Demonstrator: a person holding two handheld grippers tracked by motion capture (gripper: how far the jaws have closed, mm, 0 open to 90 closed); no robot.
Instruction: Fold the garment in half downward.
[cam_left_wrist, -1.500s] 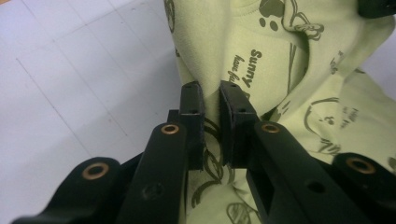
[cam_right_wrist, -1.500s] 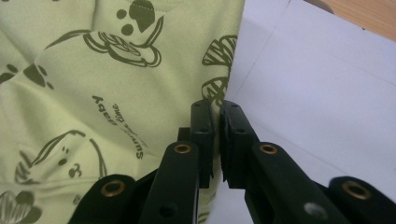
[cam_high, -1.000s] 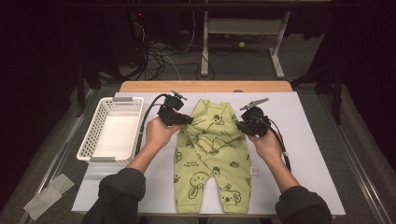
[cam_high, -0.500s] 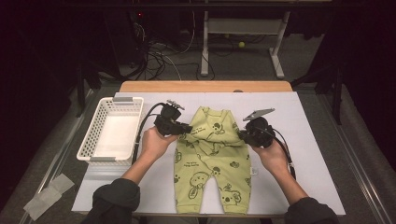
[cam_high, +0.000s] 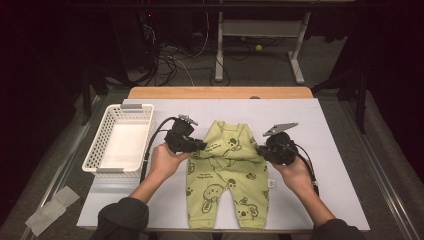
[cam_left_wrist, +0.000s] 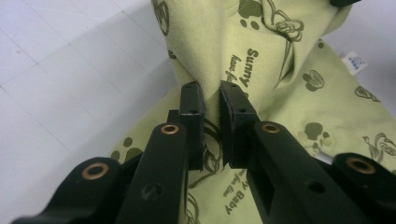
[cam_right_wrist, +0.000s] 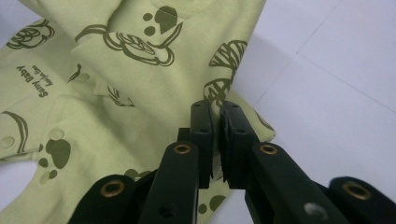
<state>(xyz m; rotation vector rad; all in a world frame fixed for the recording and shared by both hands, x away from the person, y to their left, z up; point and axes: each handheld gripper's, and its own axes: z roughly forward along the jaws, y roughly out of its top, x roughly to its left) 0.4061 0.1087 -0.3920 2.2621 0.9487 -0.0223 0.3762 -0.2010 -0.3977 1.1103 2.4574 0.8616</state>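
Observation:
A light green baby garment (cam_high: 227, 172) with dark animal prints lies flat on the white table (cam_high: 330, 130), legs toward the person. My left gripper (cam_high: 199, 145) is shut on a pinch of cloth at its left side; the left gripper view shows the green fabric (cam_left_wrist: 261, 42) squeezed between the pads (cam_left_wrist: 191, 100) of that gripper (cam_left_wrist: 212, 91). My right gripper (cam_high: 261, 150) is shut on the garment's right edge, and the cloth (cam_right_wrist: 140, 70) rises from its closed jaws (cam_right_wrist: 215, 109). The upper part lies folded over the middle.
A white mesh basket (cam_high: 120, 111), with nothing in it, stands at the table's left. A wooden strip (cam_high: 220, 92) runs along the far edge. A white label (cam_left_wrist: 355, 60) sticks out of the garment's side. Cables and a desk frame lie on the floor beyond.
Both grippers have come toward the person with the garment's upper corners in them, and the top part has doubled over onto the middle.

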